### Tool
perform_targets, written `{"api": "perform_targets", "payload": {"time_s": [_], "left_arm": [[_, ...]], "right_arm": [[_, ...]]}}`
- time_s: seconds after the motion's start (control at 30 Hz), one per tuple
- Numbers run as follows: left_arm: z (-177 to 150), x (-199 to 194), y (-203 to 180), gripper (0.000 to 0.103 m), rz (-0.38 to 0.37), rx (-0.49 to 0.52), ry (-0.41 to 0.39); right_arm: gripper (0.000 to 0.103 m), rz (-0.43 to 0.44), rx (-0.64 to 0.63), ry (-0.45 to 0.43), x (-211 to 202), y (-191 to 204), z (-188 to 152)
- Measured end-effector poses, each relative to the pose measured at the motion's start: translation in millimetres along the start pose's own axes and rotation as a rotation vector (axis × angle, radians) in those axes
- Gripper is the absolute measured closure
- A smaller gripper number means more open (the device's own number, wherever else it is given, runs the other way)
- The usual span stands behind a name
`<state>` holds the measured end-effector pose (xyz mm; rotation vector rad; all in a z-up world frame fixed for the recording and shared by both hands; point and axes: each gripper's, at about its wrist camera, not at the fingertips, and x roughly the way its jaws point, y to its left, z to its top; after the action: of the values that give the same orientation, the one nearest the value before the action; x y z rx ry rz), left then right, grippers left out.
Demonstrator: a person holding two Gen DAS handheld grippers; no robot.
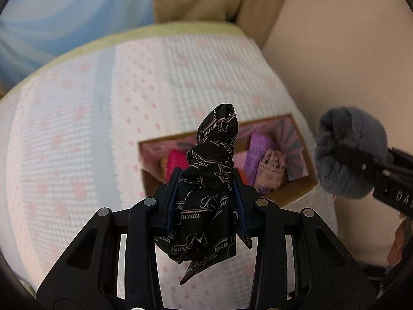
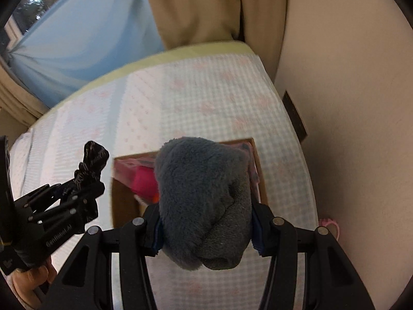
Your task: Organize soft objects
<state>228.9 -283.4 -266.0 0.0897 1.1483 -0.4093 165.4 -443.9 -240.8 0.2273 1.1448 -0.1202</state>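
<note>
1. Our left hand-held gripper (image 1: 206, 206) is clamped on a rolled black cloth (image 1: 210, 180) printed with script lettering; the cloth sticks up past the fingertips and hangs below them.
2. Our right hand-held gripper (image 2: 206, 222) squeezes a bundled grey fleece piece (image 2: 201, 199) between its pads.
3. Both bundles are held in the air above the bed (image 1: 77, 129) with its pale checked cover.
4. Below them, an open cardboard box (image 1: 296, 188) sits on the bed near the wall, holding pink and purple soft items (image 1: 258, 155).
</note>
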Motion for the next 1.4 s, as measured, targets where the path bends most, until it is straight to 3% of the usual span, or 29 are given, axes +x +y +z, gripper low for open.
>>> {"api": "perform_targets", "payload": {"time_s": [0.17,0.3,0.4,0.43,0.47,0.5,0.53,0.6,0.73,1.1,1.4], "left_arm": [[2.5,70.6,-6.3,0.07,-0.02,0.004,0.12],[-0.4,101.5,-7.0,0.07,-0.02,0.029,0.178],[2.9,119.6,-9.4,0.066,-0.026,0.045,0.209],[4.4,123.0,-10.1,0.052,-0.039,0.043,0.221],[6.0,128.3,-9.7,0.021,-0.054,0.036,0.244],[6.0,129.5,-9.8,0.005,-0.049,0.036,0.25],[6.0,130.2,-9.5,0.0,-0.02,0.042,0.252],[4.8,127.5,-6.5,0.0,-0.025,0.046,0.247],[-3.6,122.4,0.3,0.0,-0.039,0.035,0.258],[-14.0,86.3,5.1,0.0,-0.021,0.02,0.202],[-24.3,-7.7,9.6,0.0,0.0,-0.004,0.063]], "right_arm": [[0.055,0.003,-0.004,0.088,51.8,-12.0,9.4],[0.054,0.007,-0.018,0.13,82.1,-12.2,17.9],[0.048,0.012,-0.026,0.165,101.3,-9.9,23.6],[0.042,0.019,-0.021,0.178,107.2,-10.1,25.8],[0.038,0.026,-0.015,0.188,112.7,-9.3,29.0],[0.025,0.036,-0.006,0.192,117.3,-9.4,30.1],[0.009,0.042,-0.001,0.186,118.1,-9.5,30.0],[0.001,0.022,0.005,0.186,120.5,-11.3,30.6],[0.001,-0.032,-0.017,0.181,120.9,-10.5,25.0],[0.001,-0.012,-0.014,0.134,85.6,0.0,14.3],[0.001,0.023,-0.054,0.02,1.4,27.3,-4.2]]}}
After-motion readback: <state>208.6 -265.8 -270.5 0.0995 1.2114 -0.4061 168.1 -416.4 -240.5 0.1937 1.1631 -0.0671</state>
